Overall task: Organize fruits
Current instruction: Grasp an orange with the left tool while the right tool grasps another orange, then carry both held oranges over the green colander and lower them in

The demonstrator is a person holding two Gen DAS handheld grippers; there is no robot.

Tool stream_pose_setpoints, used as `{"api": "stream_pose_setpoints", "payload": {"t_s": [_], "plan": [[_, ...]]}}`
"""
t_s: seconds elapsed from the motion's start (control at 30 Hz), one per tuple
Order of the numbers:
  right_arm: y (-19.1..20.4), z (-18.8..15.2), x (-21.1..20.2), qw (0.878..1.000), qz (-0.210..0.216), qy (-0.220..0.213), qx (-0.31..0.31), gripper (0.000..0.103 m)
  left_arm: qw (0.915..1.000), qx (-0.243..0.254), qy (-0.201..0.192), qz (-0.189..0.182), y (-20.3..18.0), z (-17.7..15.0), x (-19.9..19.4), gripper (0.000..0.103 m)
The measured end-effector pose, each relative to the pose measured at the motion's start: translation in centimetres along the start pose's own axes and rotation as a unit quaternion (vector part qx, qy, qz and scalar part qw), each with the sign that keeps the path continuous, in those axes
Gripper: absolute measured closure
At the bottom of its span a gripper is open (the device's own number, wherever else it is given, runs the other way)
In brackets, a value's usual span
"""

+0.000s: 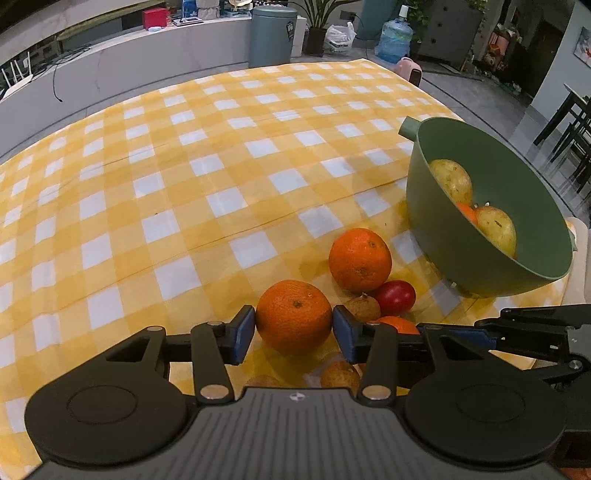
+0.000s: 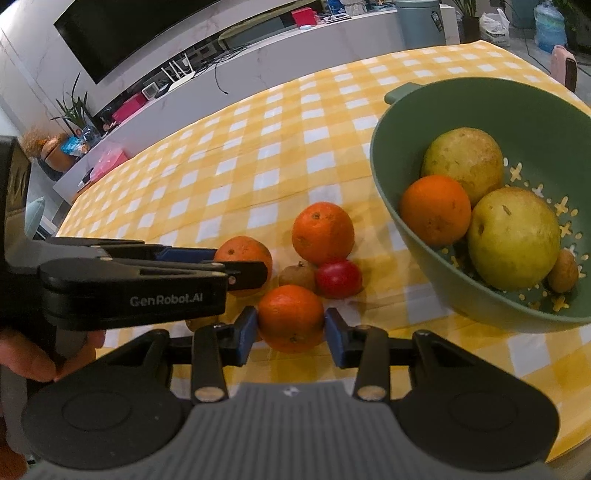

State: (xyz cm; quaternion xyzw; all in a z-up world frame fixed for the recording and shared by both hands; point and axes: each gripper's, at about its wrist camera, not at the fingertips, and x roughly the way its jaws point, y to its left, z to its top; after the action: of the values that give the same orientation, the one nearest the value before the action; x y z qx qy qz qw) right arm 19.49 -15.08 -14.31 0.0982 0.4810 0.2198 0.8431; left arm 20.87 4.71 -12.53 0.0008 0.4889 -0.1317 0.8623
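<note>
My left gripper (image 1: 293,325) is shut on an orange (image 1: 293,315) that rests on the yellow checked cloth (image 1: 221,166), a blue pad against each side. My right gripper (image 2: 291,328) is shut on a second orange (image 2: 291,317) just beside it. In the right wrist view the left gripper (image 2: 236,264) comes in from the left around its orange (image 2: 243,253). A third orange (image 2: 322,232), a red fruit (image 2: 339,278) and a small brown fruit (image 2: 297,276) lie loose behind them. The green colander bowl (image 2: 388,177) holds two pears, an orange and a small brown fruit.
Two more small brown fruits (image 1: 340,374) lie under the left gripper. The bowl (image 1: 417,192) stands near the table's right edge. A hand (image 2: 33,362) holds the left gripper. Beyond the table are a counter, a grey bin (image 1: 273,33) and a water bottle (image 1: 393,38).
</note>
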Motion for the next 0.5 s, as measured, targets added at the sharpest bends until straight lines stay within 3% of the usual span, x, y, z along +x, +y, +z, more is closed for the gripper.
{"api": "stream_pose_setpoints", "payload": {"t_s": [0.23,0.5], "plan": [[0.1,-0.1,-0.6,1.000,-0.003,-0.007,-0.006,0.068,1.0000,-0.008,0.001,0.005,0.0,0.0,-0.4,0.052],[0.4,0.0,-3.9,0.999,0.006,-0.032,-0.028,0.068,0.9994,0.001,-0.016,0.031,-1.5,0.3,-3.8,0.052]]}}
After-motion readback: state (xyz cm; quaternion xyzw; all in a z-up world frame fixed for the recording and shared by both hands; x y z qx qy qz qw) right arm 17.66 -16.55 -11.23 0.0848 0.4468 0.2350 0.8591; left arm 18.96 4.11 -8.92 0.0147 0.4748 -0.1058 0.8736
